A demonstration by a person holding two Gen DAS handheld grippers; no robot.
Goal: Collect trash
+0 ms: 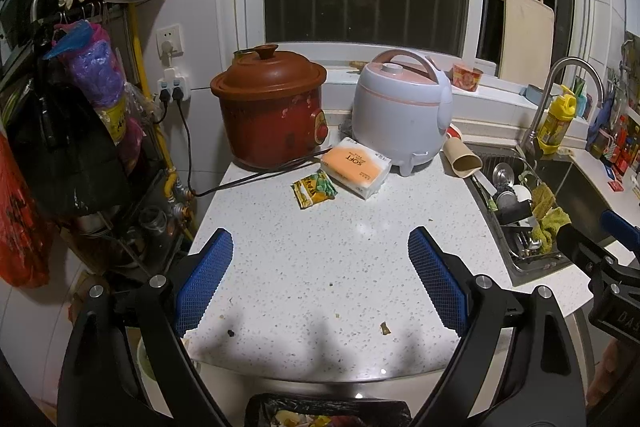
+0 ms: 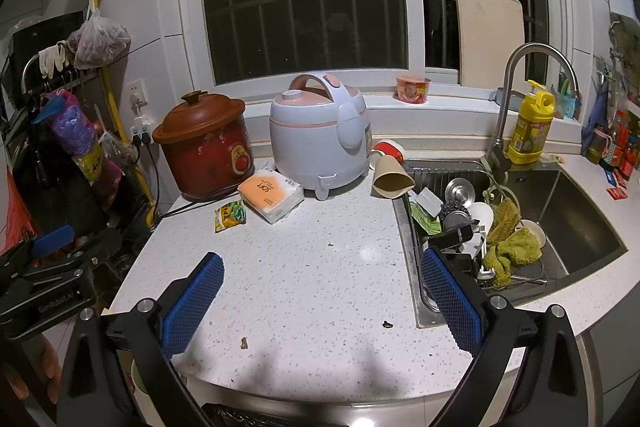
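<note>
Crumpled yellow-green snack wrapper [image 1: 313, 189] ahead of both grippers, nearer the left, not yet grasped.

Flat on the white speckled stone surface [image 1: 320, 267], just beside the orange-and-white soft tissue pack [image 1: 356, 166] and in front of the brown-red ceramic slow cooker [image 1: 272, 107]; long axis slanted, running from near-left to far-right. From the left gripper [image 1: 320, 251]: straight ahead, slightly left of centre, well apart. From the right gripper [image 2: 322, 277]: ahead and clearly to the left. Both held low over the near edge, aimed level toward the window, blue-padded fingers [image 1: 206, 279] spread wide, nothing between them. Black-lined trash bin [image 1: 328, 413] directly below the left gripper. Judgement: forward reach by the left gripper, wrist turned to close across the wrapper's short side.
</note>
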